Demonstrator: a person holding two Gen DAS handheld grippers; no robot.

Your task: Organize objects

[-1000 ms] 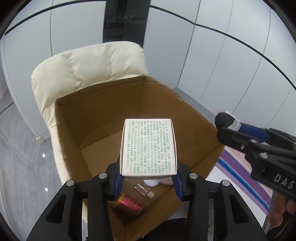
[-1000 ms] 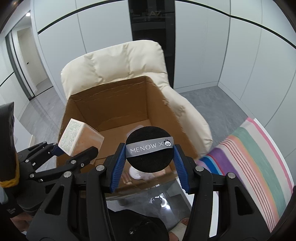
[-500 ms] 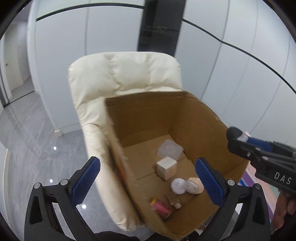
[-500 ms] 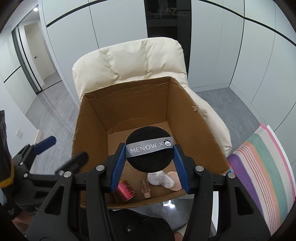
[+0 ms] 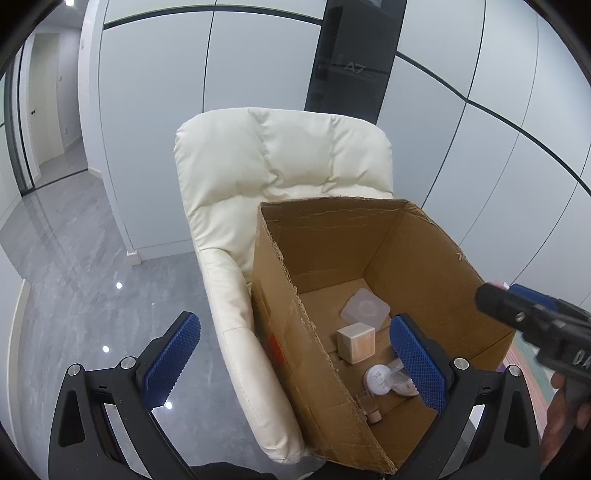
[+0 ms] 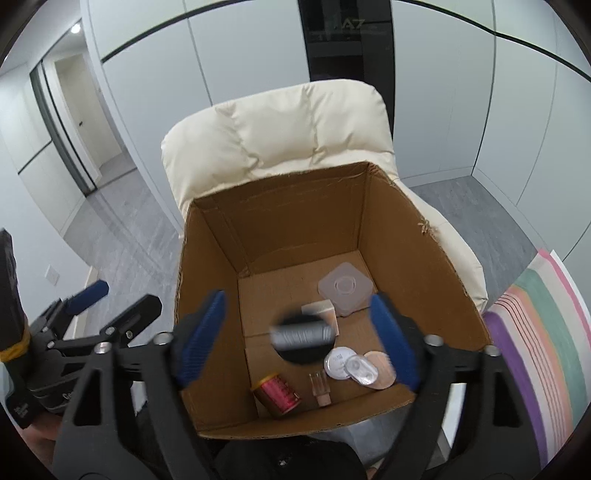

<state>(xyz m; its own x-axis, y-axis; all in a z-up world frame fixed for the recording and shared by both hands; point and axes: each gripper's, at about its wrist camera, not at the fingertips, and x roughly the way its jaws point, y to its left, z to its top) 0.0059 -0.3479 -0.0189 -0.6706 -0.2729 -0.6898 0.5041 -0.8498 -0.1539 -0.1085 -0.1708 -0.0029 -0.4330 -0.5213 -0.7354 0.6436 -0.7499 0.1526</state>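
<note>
Black hand-held gripper (image 5: 295, 354) frames, blue ribbed pads, silver screws

Setting: a modern home interior, as I read it. Cream padded armchair (image 5: 280, 177) before pale grey floor-to-ceiling cabinet panels (image 5: 155, 122); glossy grey marble-look floor (image 5: 74, 295); striped multicoloured rug (image 6: 535, 332); hallway with door (image 6: 79, 110) at left; recessed ceiling light (image 6: 75, 27).

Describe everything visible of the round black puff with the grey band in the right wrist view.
The black puff is a round, flat, soft-looking pad with a grey band across it, its lettering smeared by blur. It sits between the right gripper jaws, which have just been opening; neither pad touches it. It appears mid-fall above the cardboard box floor, overlapping the small carton behind.
</note>
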